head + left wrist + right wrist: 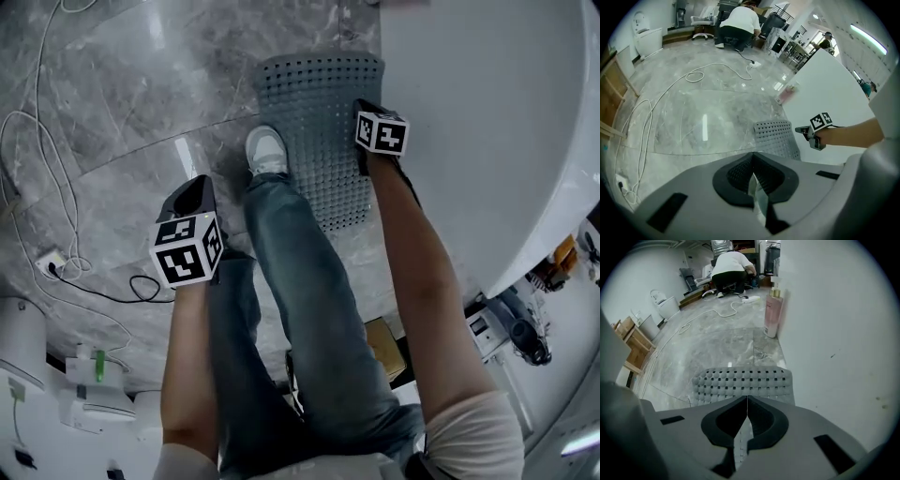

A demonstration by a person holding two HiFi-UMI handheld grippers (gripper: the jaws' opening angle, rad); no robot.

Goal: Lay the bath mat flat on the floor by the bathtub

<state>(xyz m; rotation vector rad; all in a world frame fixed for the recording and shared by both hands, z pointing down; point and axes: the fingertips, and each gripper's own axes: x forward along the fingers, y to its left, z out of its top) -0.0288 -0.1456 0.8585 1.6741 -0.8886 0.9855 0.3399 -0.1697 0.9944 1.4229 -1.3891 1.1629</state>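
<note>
Head view: bath mat point(323, 141) lay flat on the marble floor point(122, 112), one long side running along the white bathtub point(487, 112). The grey perforated sheet showed no folds. The person's white shoe point(266, 150) sat at the mat's left edge.

Right gripper point(362, 108) pointed steeply down over the mat's tub-side edge; contact with the mat couldn't be confirmed from above. Right gripper view: jaws were fully together with nothing pinched, and the mat point(743, 380) lay just ahead of the tips with the tub wall point(834, 333) beside it. A pink pump bottle point(772, 310) stood on the floor against the tub beyond the mat's far end.

Left gripper point(195, 192) hung over bare floor on the other side of the leg, apart from the mat. Left gripper view: its jaws were also closed and empty. The mat point(776, 138) was ahead and to the right, and the right gripper point(813, 132) showed above its tub-side edge.

White cable point(28, 141) trailed loose across the floor at left, well clear of the mat. Another person point(731, 266) crouched at the far end of the room.
</note>
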